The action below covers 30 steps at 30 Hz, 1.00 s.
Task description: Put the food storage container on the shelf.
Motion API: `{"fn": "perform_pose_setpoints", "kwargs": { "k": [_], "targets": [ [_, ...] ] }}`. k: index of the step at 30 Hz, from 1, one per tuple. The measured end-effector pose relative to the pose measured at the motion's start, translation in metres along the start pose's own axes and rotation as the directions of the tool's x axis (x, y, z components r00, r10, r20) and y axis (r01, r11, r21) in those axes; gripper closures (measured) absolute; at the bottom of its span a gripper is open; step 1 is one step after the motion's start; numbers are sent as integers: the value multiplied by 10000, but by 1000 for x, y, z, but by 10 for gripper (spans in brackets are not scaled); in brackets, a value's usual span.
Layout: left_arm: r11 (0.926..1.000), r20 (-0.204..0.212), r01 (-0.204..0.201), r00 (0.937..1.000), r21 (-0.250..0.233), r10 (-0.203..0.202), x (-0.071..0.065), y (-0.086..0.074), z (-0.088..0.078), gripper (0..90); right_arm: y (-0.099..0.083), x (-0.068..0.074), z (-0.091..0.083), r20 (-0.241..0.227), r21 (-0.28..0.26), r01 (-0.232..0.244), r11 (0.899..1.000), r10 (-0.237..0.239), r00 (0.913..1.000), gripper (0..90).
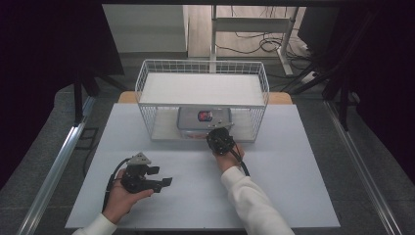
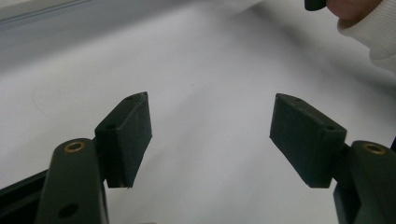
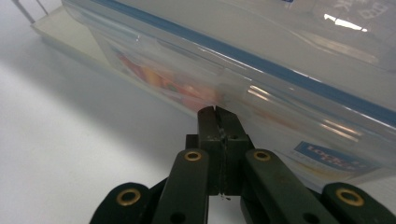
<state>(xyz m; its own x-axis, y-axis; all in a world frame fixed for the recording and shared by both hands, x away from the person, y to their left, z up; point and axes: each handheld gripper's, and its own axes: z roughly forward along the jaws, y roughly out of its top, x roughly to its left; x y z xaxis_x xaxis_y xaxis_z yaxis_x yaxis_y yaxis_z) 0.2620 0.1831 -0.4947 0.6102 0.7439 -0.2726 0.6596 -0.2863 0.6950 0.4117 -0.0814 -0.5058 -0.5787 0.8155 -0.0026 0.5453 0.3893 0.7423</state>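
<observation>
In the high view the right hand-held gripper [image 1: 219, 137] sits just right of centre of the frame, at the open front of a white wire basket [image 1: 147, 78] that stands on the white table [image 1: 293, 161]; on the basket's lower level, at the centre of the frame, lies a clear plastic container [image 1: 195, 122] with a blue-trimmed lid and a red mark on top; in the right gripper view the container [image 3: 280, 60] fills the upper right of the frame, colourful contents blurred behind its wall, and the two black jaws stand pressed together with nothing between them, their tips right at the container's front latch flap; whether they touch it I cannot tell; the left hand-held gripper [image 1: 147, 177] rests in the lower left of the high view, on the bare table and well apart from the basket; in the left gripper view its jaws are spread wide over the white surface, nothing between the pads [image 2: 126, 140]; a white sleeve [image 2: 378, 32] shows at the upper right there.
</observation>
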Motion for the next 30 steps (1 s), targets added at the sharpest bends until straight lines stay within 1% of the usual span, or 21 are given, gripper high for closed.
{"fn": "perform_pose_setpoints", "kwargs": {
  "k": [6, 13, 20, 22, 30],
  "targets": [
    [10000, 18, 43, 10000, 21, -43, 1, 0, 0, 295, 5, -4, 5, 4, -1, -260, 9997, 260, 9997, 893],
    [10000, 60, 86, 9999, 51, -86, 2, 0, 0, 295, 8, -5, 7, 58, -58, -349, 9994, 349, 9994, 894],
    [9999, 72, 93, 9999, 68, -93, 3, 0, 1, 295, 8, -4, 9, -47, -96, -315, 9995, 315, 9995, 893],
    [9999, 102, 109, 9999, 78, -110, 2, 0, 1, 295, 9, -2, 10, -57, -109, -242, 9996, 242, 9997, 893],
    [9999, 85, 141, 9999, 87, -142, 4, -1, 0, 295, 13, -1, 15, -70, -138, -369, 9992, 368, 9993, 893]
  ]
}}
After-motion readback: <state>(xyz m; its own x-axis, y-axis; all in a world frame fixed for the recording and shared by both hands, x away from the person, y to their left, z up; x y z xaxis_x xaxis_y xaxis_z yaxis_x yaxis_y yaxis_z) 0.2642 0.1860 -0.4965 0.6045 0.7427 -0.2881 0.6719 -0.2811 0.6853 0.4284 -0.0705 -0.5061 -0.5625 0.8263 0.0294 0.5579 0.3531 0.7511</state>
